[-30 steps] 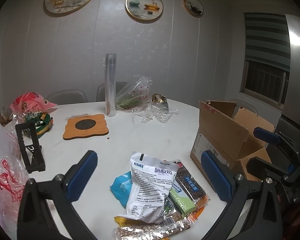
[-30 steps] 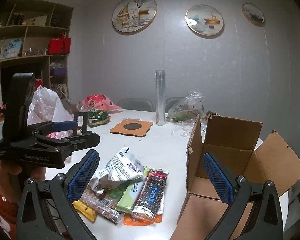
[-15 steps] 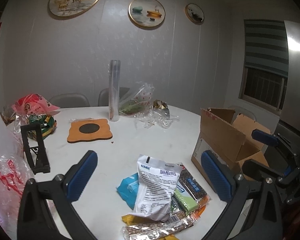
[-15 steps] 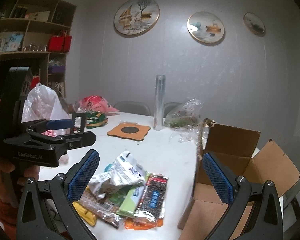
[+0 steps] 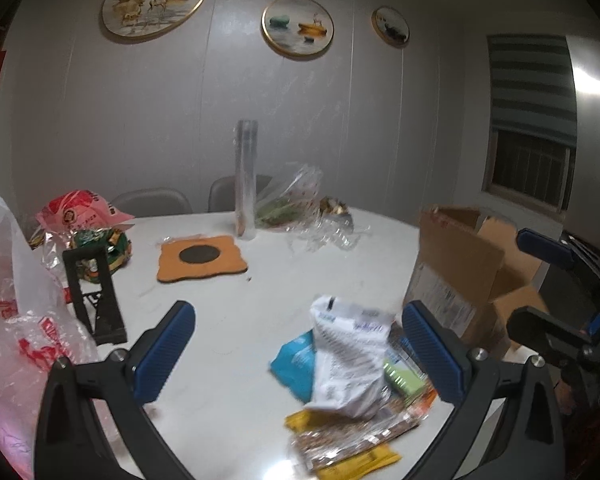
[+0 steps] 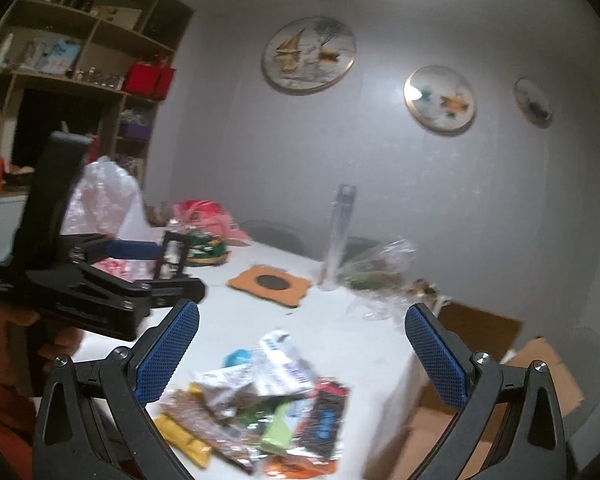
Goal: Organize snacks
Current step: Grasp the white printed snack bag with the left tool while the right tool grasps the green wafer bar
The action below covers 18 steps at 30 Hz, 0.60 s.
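Now both grippers hang above the white table [image 5: 228,320], and each has its jaws spread wide with nothing between them. The left gripper [image 5: 298,354] shows its 2 blue pads over the near part of the table; in the right wrist view the same tool is seen from the side, held by a hand [image 6: 4,344] at the left edge. The right gripper [image 6: 302,354] is released as well, and it is tilted, so the room looks slanted in its view.

The snack pile [image 5: 352,376] lies at the near edge of the table, just beside the cardboard box [image 5: 464,276]. On top of the pile is a crumpled white bag [image 5: 348,364] with printed text. Under it is a blue packet [image 5: 296,364], a green bar [image 5: 402,376], a dark bar [image 6: 326,416] with a blue label, a yellow wrapper [image 5: 364,462] and a clear pack of brown grainy snack [image 5: 340,440]. They overlap each other. The box is open, with its flaps raised, and stands at the table's right edge; whether anything lies inside it I cannot tell.

Farther away on the table are an orange coaster [image 5: 202,258] with a dark round centre, a tall clear tube [image 5: 246,190] standing upright just behind it, and a clear plastic bag [image 5: 296,204] with green content. At the left are a black stand [image 5: 94,292], a pink bag [image 5: 82,210] and a white plastic bag [image 5: 16,300] with red print. Both views are a little blurred.
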Available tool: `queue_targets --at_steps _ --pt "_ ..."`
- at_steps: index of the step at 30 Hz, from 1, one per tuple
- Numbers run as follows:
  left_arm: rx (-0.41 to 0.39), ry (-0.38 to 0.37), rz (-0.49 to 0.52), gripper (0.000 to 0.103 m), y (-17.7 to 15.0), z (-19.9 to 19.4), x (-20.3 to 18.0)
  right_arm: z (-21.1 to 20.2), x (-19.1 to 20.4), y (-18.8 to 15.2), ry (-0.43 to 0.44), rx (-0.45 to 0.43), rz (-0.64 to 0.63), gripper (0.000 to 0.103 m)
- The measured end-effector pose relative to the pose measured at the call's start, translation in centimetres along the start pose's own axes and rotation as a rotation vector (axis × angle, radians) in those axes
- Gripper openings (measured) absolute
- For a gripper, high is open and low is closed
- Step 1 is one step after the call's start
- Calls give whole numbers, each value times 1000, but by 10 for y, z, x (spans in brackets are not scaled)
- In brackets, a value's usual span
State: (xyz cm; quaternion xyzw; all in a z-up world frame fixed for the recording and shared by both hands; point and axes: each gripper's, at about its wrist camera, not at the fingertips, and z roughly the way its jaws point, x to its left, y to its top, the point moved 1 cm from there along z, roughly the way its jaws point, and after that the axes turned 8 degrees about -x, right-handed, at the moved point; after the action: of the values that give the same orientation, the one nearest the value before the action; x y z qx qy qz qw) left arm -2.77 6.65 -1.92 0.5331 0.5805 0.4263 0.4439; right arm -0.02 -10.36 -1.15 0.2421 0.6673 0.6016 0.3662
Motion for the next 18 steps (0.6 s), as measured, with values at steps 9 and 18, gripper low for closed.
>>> queue_targets --at_steps 9,18 --pt "158 -109 3 102 -41 39 -5 39 11 -60 95 226 90 65" --pt "281 -164 2 76 -67 95 -34 64 -8 -110 48 360 167 65"
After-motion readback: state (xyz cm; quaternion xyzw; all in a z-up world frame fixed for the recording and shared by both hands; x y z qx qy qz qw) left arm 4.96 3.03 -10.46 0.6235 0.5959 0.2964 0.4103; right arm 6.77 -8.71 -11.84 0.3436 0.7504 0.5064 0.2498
